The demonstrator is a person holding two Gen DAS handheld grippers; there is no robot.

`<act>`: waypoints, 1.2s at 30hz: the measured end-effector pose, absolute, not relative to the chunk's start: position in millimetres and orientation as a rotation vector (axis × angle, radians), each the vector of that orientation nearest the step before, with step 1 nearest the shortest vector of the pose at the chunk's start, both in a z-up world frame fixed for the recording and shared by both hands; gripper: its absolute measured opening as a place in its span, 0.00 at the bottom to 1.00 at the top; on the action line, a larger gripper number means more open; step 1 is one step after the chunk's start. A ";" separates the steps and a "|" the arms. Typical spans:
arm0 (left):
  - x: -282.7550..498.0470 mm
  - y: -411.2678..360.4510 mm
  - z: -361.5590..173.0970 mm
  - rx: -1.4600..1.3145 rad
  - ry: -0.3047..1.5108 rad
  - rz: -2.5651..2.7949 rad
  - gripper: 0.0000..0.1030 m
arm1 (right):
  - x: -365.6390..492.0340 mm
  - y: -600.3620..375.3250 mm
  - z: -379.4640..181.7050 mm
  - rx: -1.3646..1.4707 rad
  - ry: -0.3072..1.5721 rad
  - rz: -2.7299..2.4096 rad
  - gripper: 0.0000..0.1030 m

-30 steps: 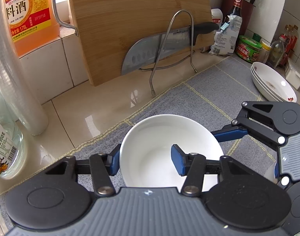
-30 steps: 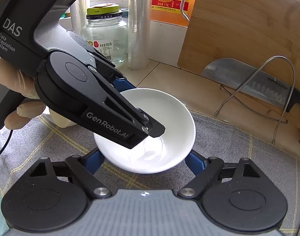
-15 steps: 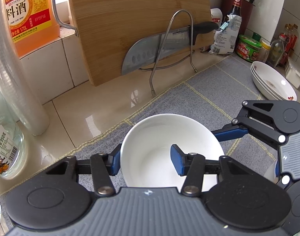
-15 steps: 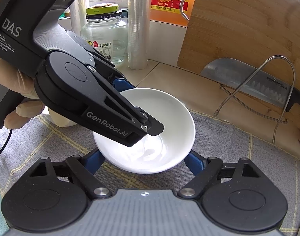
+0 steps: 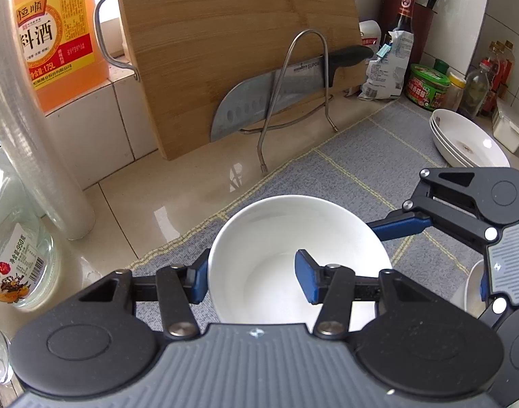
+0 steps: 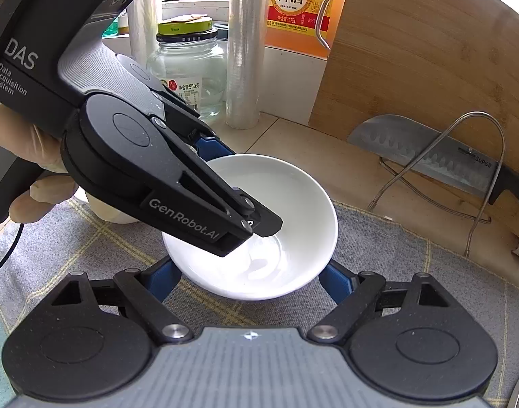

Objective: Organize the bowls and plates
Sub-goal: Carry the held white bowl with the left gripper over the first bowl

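Now Both Grippers Meet at One White Bowl

Almost nothing differs from one second ago: the white bowl (image 5: 298,258) sits at the same place on the grey mat (image 5: 364,166), and both tools keep their positions. The only small change is at the right gripper (image 6: 249,280), whose jaws narrowed slightly and now stay steady.

The left gripper (image 5: 252,278) is closed on the bowl's rim, with one blue pad outside the wall and the other inside the bowl. It is as tight as it gets, so I judge the grasp is complete.

The right gripper stands half open, with one blue finger at each side of the bowl's lower part. If the fingers truly press the bowl, I cannot tell; they look very close or touching.

The stack of plates (image 5: 466,142) waits well apart at the far edge of the mat, near the jars. For the task, this stillness probably means the grasp is settled and the bowl is ready for lifting toward its place.
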State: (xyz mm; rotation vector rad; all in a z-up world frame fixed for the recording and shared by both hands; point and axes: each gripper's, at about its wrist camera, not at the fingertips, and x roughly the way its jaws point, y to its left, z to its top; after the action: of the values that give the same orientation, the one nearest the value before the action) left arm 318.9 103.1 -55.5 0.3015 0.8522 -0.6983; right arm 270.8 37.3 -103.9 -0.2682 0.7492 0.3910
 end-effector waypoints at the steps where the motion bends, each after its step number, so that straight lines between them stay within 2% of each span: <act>1: 317.7 102.8 -53.9 0.303 0.849 -0.698 0.49 | 269.3 36.9 -102.4 -0.269 0.746 0.393 0.88; 36: 231.1 60.5 -12.7 0.358 0.772 -0.759 0.49 | 179.6 -1.3 -67.2 -0.281 0.674 0.359 0.88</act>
State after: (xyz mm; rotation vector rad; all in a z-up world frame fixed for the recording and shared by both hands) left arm 231.1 60.5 -12.7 0.3580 0.7724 -0.7591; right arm 179.6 -1.3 -67.2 -0.2805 0.6743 0.3589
